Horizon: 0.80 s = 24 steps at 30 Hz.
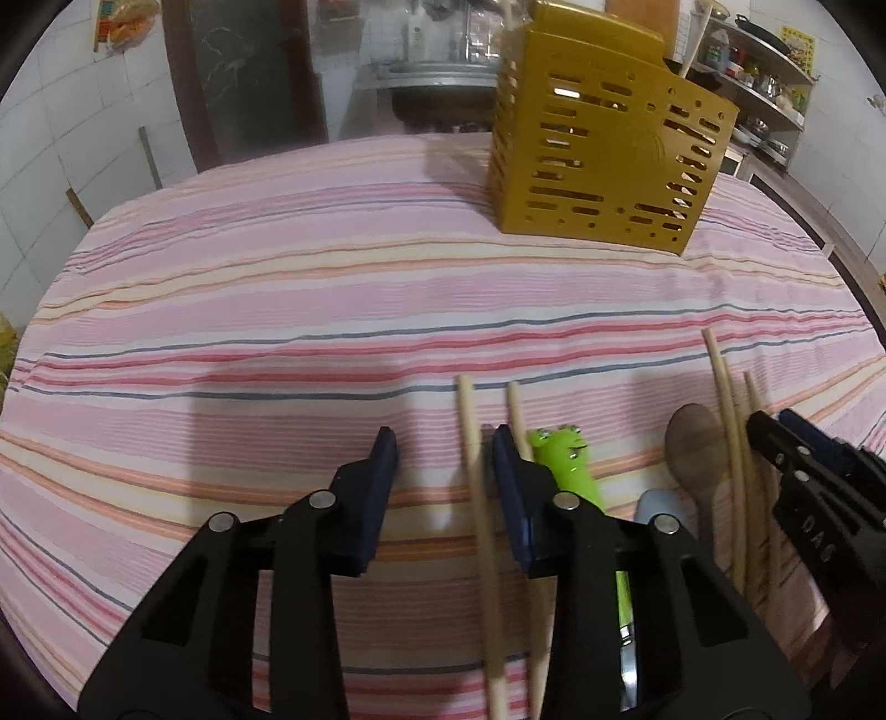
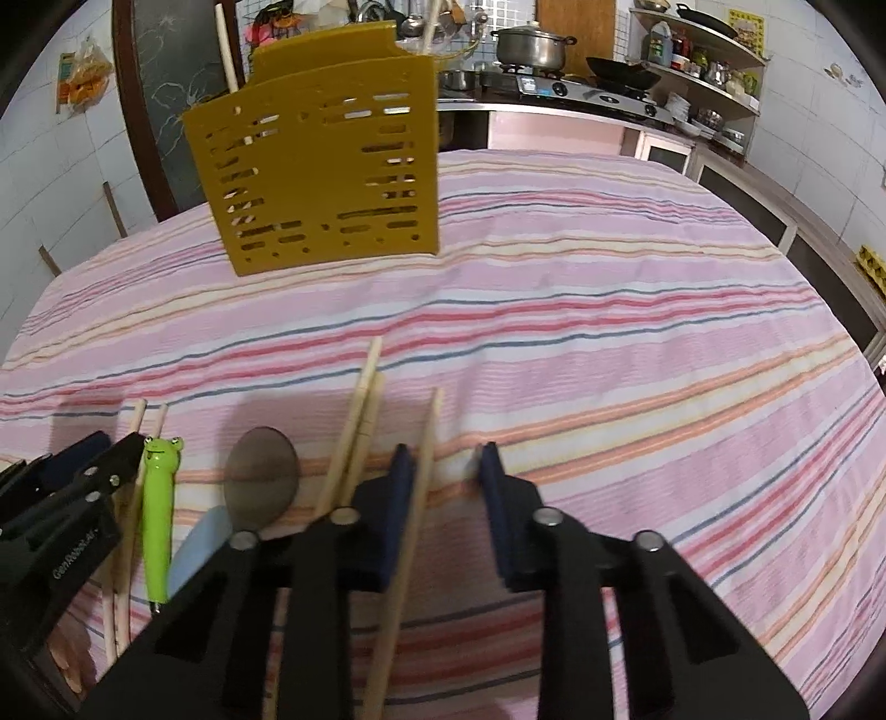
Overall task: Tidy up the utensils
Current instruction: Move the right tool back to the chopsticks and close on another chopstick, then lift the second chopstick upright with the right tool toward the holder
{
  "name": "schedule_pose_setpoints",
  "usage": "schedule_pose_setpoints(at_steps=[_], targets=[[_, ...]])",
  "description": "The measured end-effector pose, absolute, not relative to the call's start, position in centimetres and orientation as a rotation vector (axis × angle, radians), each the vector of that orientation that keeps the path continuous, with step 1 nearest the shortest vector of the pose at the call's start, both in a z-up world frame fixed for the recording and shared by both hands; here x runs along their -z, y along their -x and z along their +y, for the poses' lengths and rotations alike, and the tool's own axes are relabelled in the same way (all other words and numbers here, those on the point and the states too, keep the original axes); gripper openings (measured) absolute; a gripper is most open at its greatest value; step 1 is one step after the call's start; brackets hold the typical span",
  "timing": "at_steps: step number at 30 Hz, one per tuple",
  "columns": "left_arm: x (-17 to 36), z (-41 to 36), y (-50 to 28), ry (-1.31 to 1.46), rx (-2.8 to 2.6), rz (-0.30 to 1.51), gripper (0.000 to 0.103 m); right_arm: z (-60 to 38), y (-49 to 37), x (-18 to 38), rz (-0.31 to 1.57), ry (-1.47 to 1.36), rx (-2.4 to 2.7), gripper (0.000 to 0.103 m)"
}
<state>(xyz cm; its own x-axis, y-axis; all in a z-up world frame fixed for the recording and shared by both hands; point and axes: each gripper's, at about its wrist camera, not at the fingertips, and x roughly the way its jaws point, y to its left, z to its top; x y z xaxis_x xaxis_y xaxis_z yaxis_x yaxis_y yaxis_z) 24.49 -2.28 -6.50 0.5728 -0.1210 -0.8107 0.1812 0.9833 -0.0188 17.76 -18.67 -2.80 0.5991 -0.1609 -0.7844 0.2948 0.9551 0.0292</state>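
A mustard-yellow slotted utensil holder stands at the far side of the striped table; it also shows in the right wrist view, with wooden sticks poking out its top. My left gripper is open and empty, with one chopstick lying between its fingers and a second chopstick by the right finger. A green frog-handled utensil and a wooden spoon lie to the right. My right gripper is open over a chopstick, beside two more chopsticks.
A pale blue flat object lies by the spoon. The pink striped tablecloth covers the table. A stove with a pot and cluttered shelves stand behind at the right.
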Motion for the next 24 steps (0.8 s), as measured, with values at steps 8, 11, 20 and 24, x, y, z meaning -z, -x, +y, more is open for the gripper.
schedule_pose_setpoints(at_steps=[8,11,20,24], targets=[[6.6,-3.3,-26.0,-0.07,0.192,0.974,0.018,-18.9,-19.2,2.9,0.904,-0.18,0.262,0.008],[6.6,-3.6,-25.4,-0.1,0.194,0.965,0.011,-19.1,-19.8,2.9,0.906,-0.18,0.253,0.007],[6.1,-2.4,-25.3,-0.044,0.2,0.938,0.005,-19.9,-19.9,1.4,0.876,-0.218,0.2,0.006],[5.0,-1.7,-24.5,-0.025,0.194,0.885,0.004,-20.2,-19.6,0.6,0.849,-0.232,0.178,0.006]])
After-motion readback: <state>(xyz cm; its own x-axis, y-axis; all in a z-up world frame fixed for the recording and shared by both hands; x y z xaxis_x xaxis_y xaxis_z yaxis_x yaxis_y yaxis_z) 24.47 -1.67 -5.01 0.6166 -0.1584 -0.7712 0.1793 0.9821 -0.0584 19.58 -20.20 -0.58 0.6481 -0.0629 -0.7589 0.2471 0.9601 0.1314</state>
